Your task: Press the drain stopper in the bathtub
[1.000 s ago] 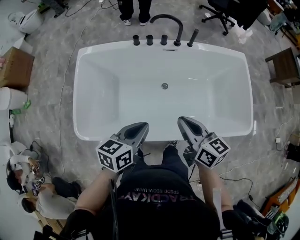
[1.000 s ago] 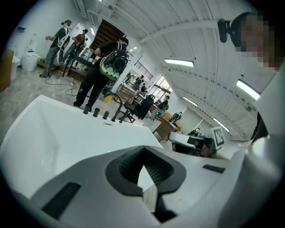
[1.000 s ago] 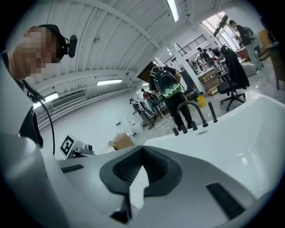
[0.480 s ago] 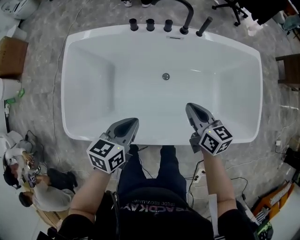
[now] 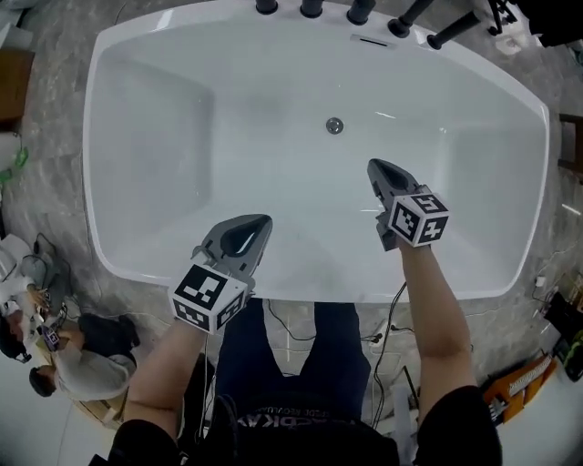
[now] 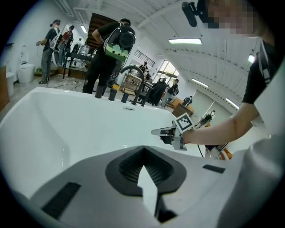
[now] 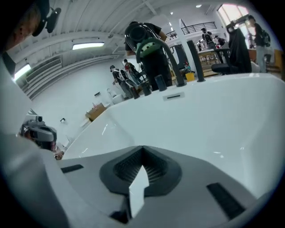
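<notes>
Left tongs (image 5: pixel 262 220) and right tongs (image 5: pixel 374 166), closed empty, hang short of the round upward-facing drain stopper (image 5: pixel 334 126)

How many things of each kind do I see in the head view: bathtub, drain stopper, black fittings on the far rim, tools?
Bathtub: 1
Drain stopper: 1
Black rim fittings: 5
Tools: 2, left tool and right tool
Total: 9

Bathtub (image 5: pixel 228 82) glossy, smooth white; drain stopper (image 5: pixel 334 126) beyond fingertips of matt grey plastic right gripper (image 5: pixel 377 167), shiny metal.
</notes>
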`<state>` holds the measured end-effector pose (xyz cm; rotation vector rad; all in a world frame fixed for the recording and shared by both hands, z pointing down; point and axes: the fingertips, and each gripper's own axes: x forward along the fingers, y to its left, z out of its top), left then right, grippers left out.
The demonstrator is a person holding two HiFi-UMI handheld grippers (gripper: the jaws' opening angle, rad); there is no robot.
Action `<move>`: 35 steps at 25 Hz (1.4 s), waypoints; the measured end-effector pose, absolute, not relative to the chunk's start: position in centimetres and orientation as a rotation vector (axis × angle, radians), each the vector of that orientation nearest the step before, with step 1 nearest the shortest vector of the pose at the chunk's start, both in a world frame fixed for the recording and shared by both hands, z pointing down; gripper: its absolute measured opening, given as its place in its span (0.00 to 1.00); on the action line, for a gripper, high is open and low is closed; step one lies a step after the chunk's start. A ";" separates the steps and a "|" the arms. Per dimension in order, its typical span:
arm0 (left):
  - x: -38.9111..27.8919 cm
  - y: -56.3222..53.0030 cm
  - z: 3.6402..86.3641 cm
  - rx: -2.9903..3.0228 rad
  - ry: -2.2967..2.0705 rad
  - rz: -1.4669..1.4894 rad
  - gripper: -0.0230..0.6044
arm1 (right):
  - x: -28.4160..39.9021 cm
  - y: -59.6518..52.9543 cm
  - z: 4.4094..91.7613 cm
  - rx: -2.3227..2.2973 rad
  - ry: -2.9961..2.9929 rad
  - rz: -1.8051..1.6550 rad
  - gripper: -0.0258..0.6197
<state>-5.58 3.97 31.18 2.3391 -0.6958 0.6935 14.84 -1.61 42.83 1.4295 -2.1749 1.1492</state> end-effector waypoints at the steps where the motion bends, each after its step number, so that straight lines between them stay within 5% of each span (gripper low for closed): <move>1: -5.7 3.7 31.9 2.356 -0.697 0.709 0.05 | 15.0 -2.3 44.4 1.429 -2.161 1.151 0.06; 21: -7.4 1.0 45.9 2.452 -0.677 0.757 0.05 | 16.8 -11.3 72.0 1.372 -1.834 1.206 0.06; 35: -8.3 2.0 50.6 2.433 -0.594 0.874 0.05 | 16.6 -13.2 82.7 1.287 -1.730 1.200 0.06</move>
